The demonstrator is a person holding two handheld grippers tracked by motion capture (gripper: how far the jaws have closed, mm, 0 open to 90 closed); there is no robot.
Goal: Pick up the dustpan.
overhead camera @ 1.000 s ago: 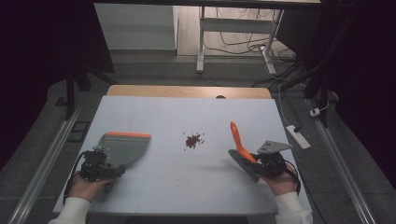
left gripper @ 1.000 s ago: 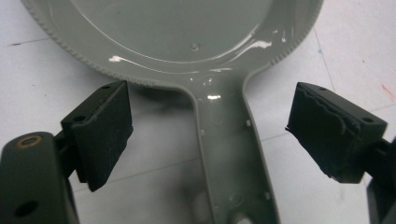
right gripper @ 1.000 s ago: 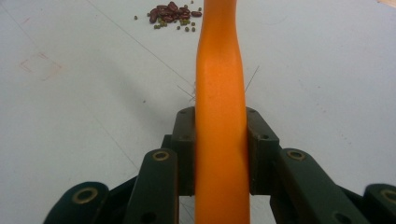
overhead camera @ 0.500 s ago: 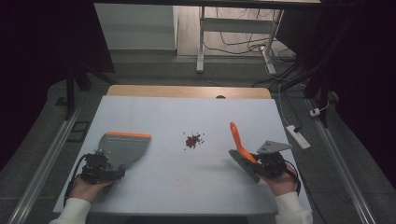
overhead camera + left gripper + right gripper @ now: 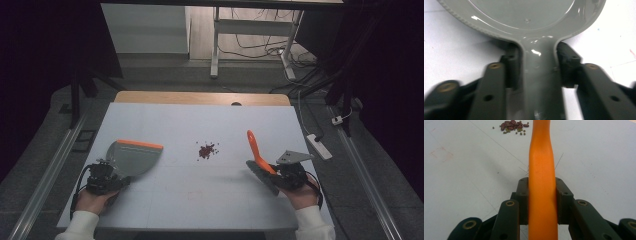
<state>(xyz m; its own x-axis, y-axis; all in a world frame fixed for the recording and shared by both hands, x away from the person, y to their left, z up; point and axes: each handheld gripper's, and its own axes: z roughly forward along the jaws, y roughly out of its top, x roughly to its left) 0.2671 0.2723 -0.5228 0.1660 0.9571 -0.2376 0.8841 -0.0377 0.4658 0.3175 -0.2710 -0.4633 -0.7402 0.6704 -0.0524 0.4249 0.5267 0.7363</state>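
Between the left gripper (image 5: 107, 176) pinching the dustpan (image 5: 134, 156) and the right gripper (image 5: 280, 172) pinching the brush (image 5: 255, 149) lie beans (image 5: 206, 150) — likely sweep gently, pan edge flat.

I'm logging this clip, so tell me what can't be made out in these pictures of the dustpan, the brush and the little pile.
- Brush: high view shows its bristle end dark and partly behind the right tool; right gripper view cuts the orange handle at the top edge.
- Dustpan: left gripper view cuts off its orange lip; the left tool covers the handle.
- Pile: a reddish speck in the high view; the brush hides part in the right gripper view.
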